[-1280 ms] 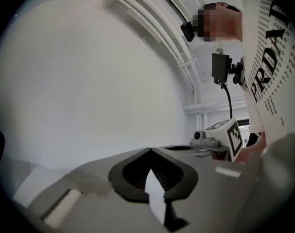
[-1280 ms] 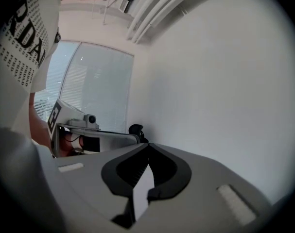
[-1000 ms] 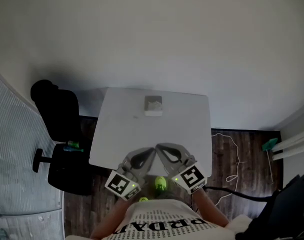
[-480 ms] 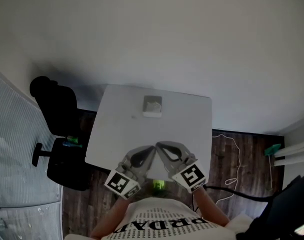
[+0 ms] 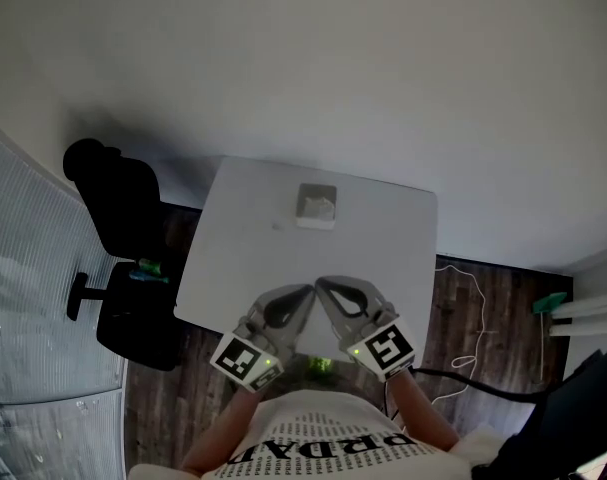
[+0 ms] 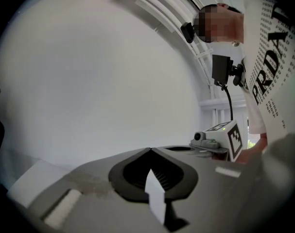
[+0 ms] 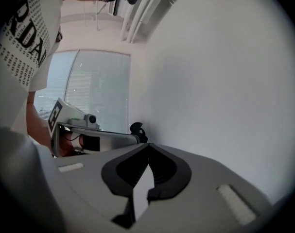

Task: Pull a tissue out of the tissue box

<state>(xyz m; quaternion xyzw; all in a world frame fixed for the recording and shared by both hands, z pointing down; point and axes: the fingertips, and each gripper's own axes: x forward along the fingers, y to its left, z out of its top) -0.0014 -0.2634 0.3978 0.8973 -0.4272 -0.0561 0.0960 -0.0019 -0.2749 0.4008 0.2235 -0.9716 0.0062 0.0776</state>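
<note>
Tissue box [image 5: 316,206] on table [image 5: 241,268]; L gripper [image 5: 307,291], R gripper [image 5: 322,285] both closed.

white table [image 5: 233,268] against a pale wall [image 5: 333,68], dark wood floor [image 5: 488,318] around it. black office chair [image 5: 123,218] just beside the table's left edge with a small green item [image 5: 148,267] on it; ribbed translucent panel [image 5: 33,308] further left. thin white cord [image 5: 470,290] and black cable [image 5: 473,386] lie on the floor right of the table, teal object [image 5: 549,302] beyond them.
</note>
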